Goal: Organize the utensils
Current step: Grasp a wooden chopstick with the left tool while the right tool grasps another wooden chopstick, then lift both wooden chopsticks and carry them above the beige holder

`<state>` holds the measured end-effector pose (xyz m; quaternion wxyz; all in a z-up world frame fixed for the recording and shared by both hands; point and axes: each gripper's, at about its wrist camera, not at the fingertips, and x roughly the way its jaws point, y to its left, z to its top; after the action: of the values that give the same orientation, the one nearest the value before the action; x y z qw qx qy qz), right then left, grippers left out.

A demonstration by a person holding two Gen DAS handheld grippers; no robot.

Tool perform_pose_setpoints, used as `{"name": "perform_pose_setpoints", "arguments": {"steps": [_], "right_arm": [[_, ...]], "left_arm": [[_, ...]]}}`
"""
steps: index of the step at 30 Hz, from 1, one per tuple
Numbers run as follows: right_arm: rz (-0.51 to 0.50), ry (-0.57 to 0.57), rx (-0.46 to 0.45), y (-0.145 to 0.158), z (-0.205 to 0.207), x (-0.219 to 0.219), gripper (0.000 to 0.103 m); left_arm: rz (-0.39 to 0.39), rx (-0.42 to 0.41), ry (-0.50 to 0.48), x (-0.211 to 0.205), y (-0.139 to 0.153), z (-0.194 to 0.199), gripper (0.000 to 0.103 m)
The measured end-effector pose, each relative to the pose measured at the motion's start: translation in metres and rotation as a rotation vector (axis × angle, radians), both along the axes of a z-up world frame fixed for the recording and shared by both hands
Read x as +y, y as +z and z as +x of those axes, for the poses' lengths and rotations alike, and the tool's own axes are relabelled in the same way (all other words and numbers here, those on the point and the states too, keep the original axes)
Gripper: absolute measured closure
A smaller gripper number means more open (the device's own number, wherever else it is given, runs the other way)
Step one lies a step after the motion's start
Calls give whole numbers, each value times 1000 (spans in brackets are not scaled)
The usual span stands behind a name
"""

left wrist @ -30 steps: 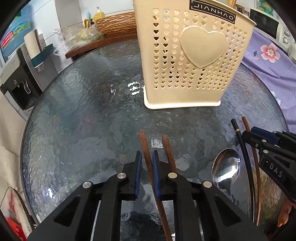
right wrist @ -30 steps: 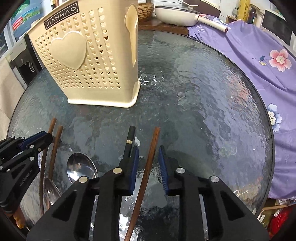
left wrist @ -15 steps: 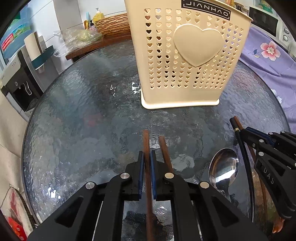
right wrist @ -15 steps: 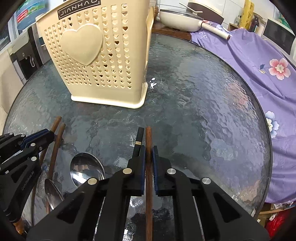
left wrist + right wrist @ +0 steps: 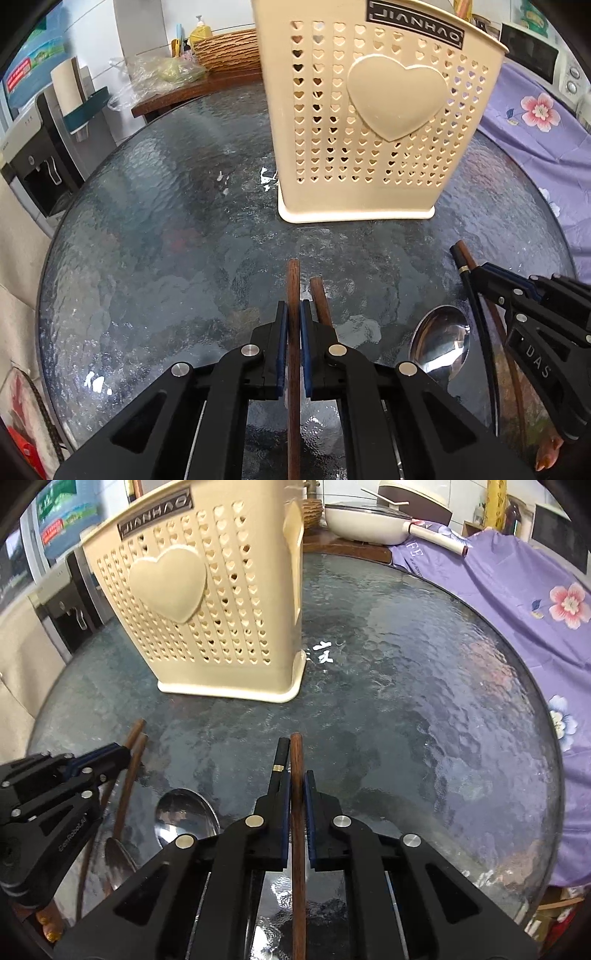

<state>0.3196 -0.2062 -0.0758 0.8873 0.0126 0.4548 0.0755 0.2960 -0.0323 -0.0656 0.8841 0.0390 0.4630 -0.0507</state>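
A round textured glass table holds a cream heart-pattern utensil holder, upright at the back. My left gripper is shut on a brown wooden chopstick; a second brown chopstick lies just to its right. My right gripper is shut on another brown chopstick, with a black chopstick against its left finger. A steel spoon lies between the two grippers. In the right wrist view the left gripper shows at the left edge and the holder stands behind it.
A smaller spoon lies beside the big one. Purple flowered cloth drapes past the table's right rim. A cream pan and a wicker basket sit on a wooden surface behind. A water dispenser stands at the left.
Both grippers have closed onto their brown chopsticks, which now lie straight between the pads. Neither hand has moved much.
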Motion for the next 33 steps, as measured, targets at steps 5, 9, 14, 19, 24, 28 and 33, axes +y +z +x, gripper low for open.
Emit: {"name": "perform_pose_setpoints", "arguments": {"steps": [5, 9, 14, 19, 24, 28, 33], "right_arm": [[68, 13, -51, 15, -8, -8, 95], [129, 34, -94, 33, -17, -17, 95], [250, 77, -145, 61, -31, -33, 95], [312, 118, -191, 84, -42, -40, 95], [308, 159, -248, 108, -59, -35, 95], [324, 179, -268, 121, -66, -36, 95], [314, 203, -298, 135, -78, -36, 95]], "left_arm": [[-55, -31, 8, 12, 11, -6, 97], [-92, -74, 5, 20, 29, -14, 97], [-154, -152, 1, 33, 62, -32, 97], [-195, -230, -17, 41, 92, -50, 97], [-229, -249, -30, 47, 106, -57, 97], [-257, -268, -28, 56, 114, -62, 97], [-256, -313, -45, 56, 129, -77, 97]]}}
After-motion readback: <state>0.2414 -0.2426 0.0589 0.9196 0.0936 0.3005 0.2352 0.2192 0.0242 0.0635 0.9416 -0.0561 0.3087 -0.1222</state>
